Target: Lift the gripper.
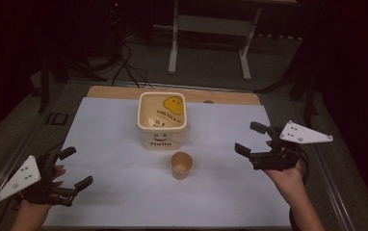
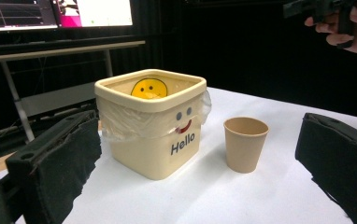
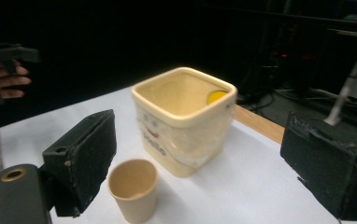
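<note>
My cream square plastic bin [image 1: 162, 120], film-lined, reads "Hello"; tan paper cup [image 1: 181, 165] beside it; my left gripper [image 1: 72, 168] and right gripper [image 1: 250, 138] gape empty.

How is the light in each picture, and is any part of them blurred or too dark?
High view: dim, dark surroundings; white table lit; paper cup readable. Left gripper view: brightest, "Hello" bin sharp, screens glare at top. Right gripper view: background nearly black, the bin's face slightly blurred, near jaws soft.
</note>
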Demonstrator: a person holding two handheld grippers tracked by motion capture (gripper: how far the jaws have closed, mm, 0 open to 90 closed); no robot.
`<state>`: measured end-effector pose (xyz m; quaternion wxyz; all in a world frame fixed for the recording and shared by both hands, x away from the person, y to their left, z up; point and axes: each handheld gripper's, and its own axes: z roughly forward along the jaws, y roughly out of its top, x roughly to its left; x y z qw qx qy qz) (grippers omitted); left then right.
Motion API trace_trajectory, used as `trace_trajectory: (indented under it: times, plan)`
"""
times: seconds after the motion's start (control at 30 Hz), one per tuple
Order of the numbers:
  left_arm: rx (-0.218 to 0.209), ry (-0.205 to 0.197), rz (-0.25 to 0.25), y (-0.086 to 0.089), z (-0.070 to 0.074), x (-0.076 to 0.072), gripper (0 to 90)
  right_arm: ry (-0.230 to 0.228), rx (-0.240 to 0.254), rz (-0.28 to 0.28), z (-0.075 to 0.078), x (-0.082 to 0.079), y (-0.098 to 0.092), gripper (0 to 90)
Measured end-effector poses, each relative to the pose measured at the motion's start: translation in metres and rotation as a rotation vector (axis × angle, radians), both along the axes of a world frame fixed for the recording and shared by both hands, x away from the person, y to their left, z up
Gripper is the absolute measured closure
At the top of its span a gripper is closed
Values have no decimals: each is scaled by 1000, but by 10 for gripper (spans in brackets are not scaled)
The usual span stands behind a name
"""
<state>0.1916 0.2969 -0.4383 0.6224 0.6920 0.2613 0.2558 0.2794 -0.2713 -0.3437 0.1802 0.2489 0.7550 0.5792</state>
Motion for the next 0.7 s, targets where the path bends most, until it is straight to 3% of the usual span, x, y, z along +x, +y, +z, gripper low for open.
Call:
trace_trajectory:
  times: [0.27,0.37,0.5,0.53,0.7]
  plan:
    - [11,3,-8,-1,-1,0,11,10,-52,75,2,10,22,108]
    - [16,3,-10,-2,-1,1,11,14,-99,108,0,12,34,108]
    - [17,2,-12,-2,-1,1,11,18,-105,137,-2,13,41,127]
    - [16,3,-14,-2,-1,1,11,31,-123,179,-7,14,52,127]
    - [19,5,-16,-3,-1,1,11,54,-154,249,-14,14,68,128]
